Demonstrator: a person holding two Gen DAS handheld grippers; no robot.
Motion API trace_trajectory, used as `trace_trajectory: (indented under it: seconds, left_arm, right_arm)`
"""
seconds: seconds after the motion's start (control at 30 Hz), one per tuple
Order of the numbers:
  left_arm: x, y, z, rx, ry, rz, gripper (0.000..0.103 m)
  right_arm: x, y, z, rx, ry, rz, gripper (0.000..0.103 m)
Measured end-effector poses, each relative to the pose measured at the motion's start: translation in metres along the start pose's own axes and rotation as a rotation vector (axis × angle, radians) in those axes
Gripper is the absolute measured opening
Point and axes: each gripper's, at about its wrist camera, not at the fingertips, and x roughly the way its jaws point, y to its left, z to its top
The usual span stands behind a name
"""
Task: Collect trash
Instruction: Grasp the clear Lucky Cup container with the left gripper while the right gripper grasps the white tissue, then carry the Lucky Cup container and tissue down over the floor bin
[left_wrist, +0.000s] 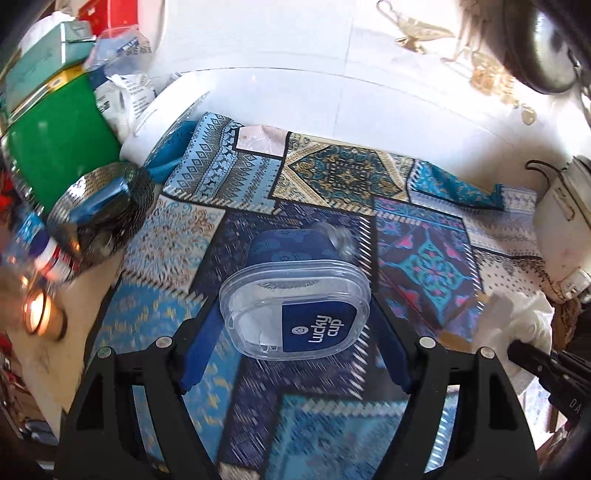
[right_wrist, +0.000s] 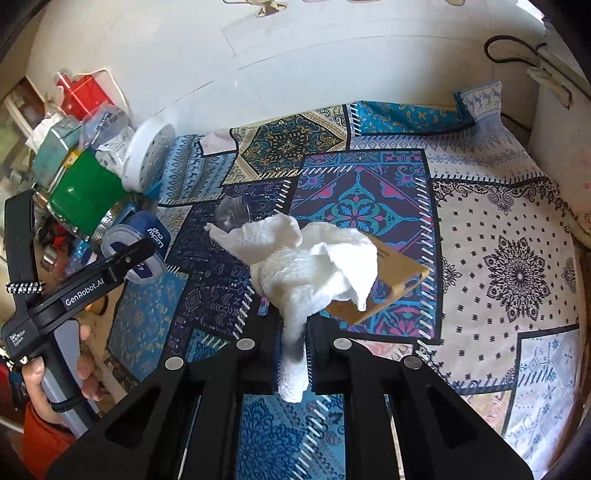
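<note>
My left gripper (left_wrist: 295, 321) is shut on a clear plastic "lucky cup" cup (left_wrist: 295, 314) with a blue label, held on its side above the patterned cloth. It also shows at the left of the right wrist view (right_wrist: 135, 251). My right gripper (right_wrist: 293, 343) is shut on a crumpled white paper towel (right_wrist: 314, 266), held above the cloth. The towel also shows at the right edge of the left wrist view (left_wrist: 517, 325). A brown cardboard piece (right_wrist: 391, 277) lies under the towel. A small clear plastic cup (right_wrist: 232, 214) lies on the cloth beyond it.
A patchwork cloth (right_wrist: 480, 258) covers the table. At the left stand a green container (right_wrist: 85, 192), a perforated metal bowl (left_wrist: 103, 206), a white round perforated lid (right_wrist: 147, 155) and piled boxes. A lit candle (left_wrist: 38, 314) sits at the left edge. A white appliance (left_wrist: 561, 229) stands at the right.
</note>
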Motion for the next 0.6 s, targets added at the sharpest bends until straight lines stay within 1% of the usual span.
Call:
trace_trajectory:
  seconds: [0.1,0.27,0.47,0.6]
  left_arm:
    - [-0.026,-0.017,-0.024,-0.012,-0.023,0.018,0.077]
    - [-0.057,-0.038,-0.059,-0.031,-0.021,0.013,0.077]
    - [-0.087,-0.055,-0.089,-0.009,-0.025,0.005,0.077]
    - [-0.101,-0.059,-0.105,0.015,-0.024,-0.023,0.077]
  right_arm:
    - [-0.022,-0.006,-0.009,-0.042,-0.017,0.021,0.01]
    - [-0.047,-0.017,-0.021,-0.074,-0.029,0.023,0.01]
    - [-0.069,-0.027,-0.044,-0.061,-0.045,0.012,0.01]
    - [-0.079,-0.027,-0.067,-0.031,-0.044,-0.003,0.01]
